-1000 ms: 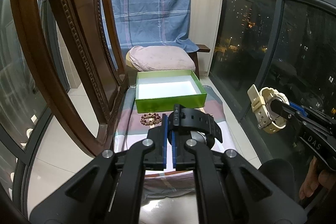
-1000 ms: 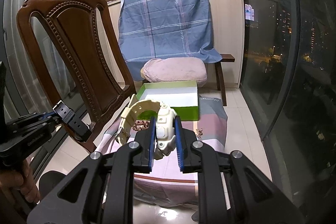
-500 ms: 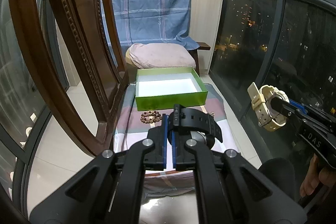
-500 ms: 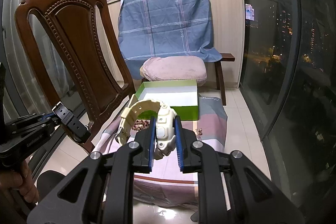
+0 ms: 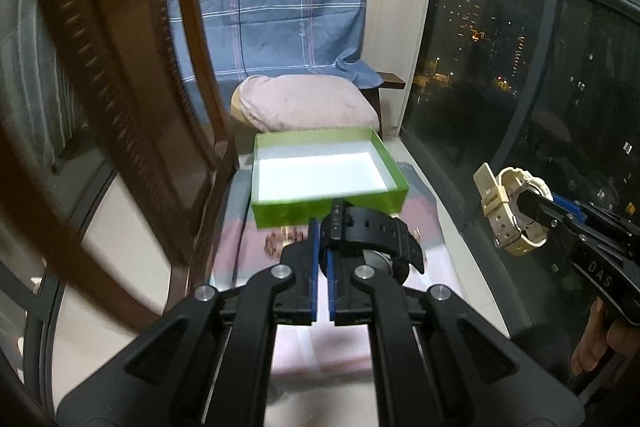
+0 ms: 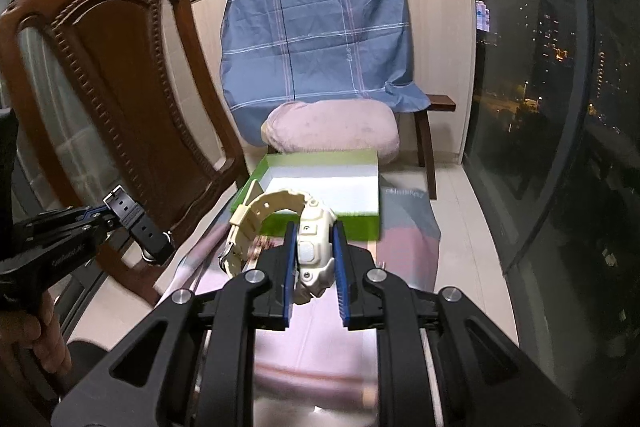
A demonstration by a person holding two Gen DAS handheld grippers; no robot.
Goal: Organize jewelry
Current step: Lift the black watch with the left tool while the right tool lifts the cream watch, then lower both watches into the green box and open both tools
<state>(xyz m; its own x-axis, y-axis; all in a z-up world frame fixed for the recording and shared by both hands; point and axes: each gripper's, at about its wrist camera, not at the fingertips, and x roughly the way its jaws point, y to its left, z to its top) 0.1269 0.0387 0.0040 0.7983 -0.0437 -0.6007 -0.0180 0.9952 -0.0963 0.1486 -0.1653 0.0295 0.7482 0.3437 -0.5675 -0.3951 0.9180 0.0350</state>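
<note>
Jewelry in transit: black watch (image 5: 370, 227) pinched by its strap in the nearly closed left hand-held gripper (image 5: 323, 251), cream watch (image 6: 308, 251) clamped by its case in the narrow-set right hand-held gripper (image 6: 314, 267). Green box (image 5: 280, 215) sits open just ahead of and below both, on the striped cloth (image 5: 428, 227). Risks: black watch hangs off one thin strap hold, could swing or slip out short of the box; bead bracelet (image 5: 280, 241) lies under the left fingers, could get knocked; the wooden chair (image 6: 120, 87) is close on the left, a snag risk.
</note>
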